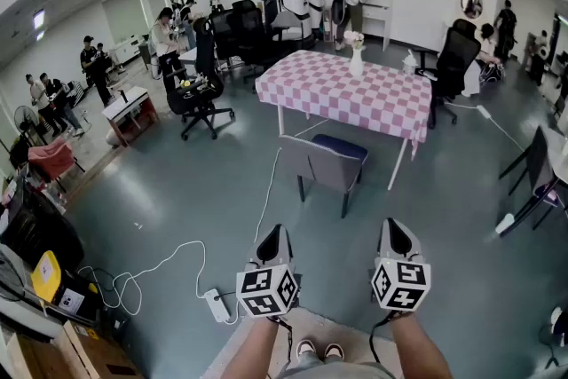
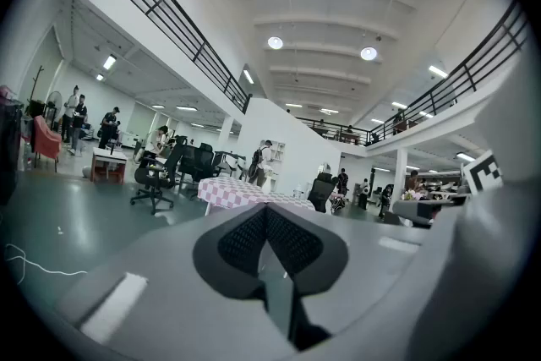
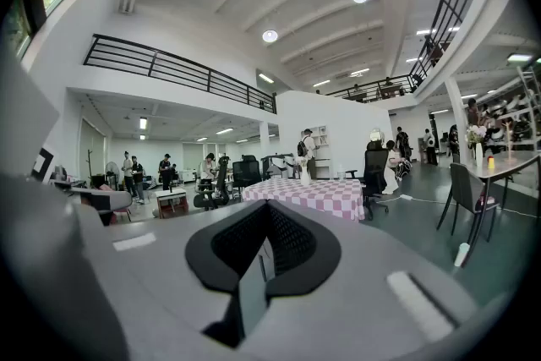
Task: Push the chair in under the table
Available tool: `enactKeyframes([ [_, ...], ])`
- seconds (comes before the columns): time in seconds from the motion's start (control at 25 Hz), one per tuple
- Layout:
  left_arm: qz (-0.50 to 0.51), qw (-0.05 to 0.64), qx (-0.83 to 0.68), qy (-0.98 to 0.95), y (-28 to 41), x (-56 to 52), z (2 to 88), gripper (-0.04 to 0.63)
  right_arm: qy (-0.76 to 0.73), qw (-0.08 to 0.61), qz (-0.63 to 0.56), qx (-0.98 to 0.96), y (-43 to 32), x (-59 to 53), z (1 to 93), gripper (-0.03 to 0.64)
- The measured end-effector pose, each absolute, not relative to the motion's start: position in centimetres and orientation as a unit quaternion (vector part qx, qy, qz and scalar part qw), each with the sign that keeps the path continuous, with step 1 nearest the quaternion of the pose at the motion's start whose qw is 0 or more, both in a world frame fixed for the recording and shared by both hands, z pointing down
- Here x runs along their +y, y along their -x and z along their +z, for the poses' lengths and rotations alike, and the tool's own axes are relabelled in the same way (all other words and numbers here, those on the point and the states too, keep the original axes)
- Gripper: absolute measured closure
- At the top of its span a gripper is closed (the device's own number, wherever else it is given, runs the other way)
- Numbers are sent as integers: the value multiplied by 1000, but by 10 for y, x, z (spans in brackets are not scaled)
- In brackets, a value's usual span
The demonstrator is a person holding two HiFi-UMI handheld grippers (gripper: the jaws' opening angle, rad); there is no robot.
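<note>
- A white power strip (image 1: pixel 216 304) and its looping cable (image 1: pixel 151 271) lie on the floor (image 1: pixel 160 191) by the person's left. They are clear of the straight path ahead.
- The left gripper (image 1: pixel 273 235) is held low and level, pointing forward. Its fingers (image 2: pixel 238 243) are pressed together with nothing between them, which likely suits shoving better than grasping.
- The grey chair (image 1: pixel 324 162) with the blue seat stands pulled out on the near side of the counter (image 1: pixel 328 89). Its backrest faces the person and its seat points toward the cloth edge, so a push on the backrest should slide it under. It is well apart from both grippers, so the approach looks not yet made.
- The counter wears a pink checked cloth and carries a vase (image 1: pixel 356 58) of flowers near its far edge. A hard bump could tip the vase.
- The right gripper (image 1: pixel 393 228) mirrors the left one, its fingers likewise closed on nothing.
</note>
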State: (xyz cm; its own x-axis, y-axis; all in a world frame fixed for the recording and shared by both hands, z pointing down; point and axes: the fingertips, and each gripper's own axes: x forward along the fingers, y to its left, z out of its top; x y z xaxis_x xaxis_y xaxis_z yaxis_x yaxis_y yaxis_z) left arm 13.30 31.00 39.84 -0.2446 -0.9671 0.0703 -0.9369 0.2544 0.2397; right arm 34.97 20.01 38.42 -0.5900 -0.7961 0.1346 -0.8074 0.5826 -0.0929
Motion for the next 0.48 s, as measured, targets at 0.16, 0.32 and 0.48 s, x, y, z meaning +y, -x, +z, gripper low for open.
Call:
enactKeyframes([
  [0.16, -75, 102, -786, -606, -134, 312, 397, 595, -451, 41, 71, -889, -351, 203, 384, 607],
  [0.32, -78, 103, -786, -605, -134, 312, 397, 595, -452, 45, 70, -888, -352, 204, 384, 607],
  [0.48, -79, 105, -785, -605, -136, 313, 399, 594, -443, 29, 83, -892, -352, 206, 385, 607],
])
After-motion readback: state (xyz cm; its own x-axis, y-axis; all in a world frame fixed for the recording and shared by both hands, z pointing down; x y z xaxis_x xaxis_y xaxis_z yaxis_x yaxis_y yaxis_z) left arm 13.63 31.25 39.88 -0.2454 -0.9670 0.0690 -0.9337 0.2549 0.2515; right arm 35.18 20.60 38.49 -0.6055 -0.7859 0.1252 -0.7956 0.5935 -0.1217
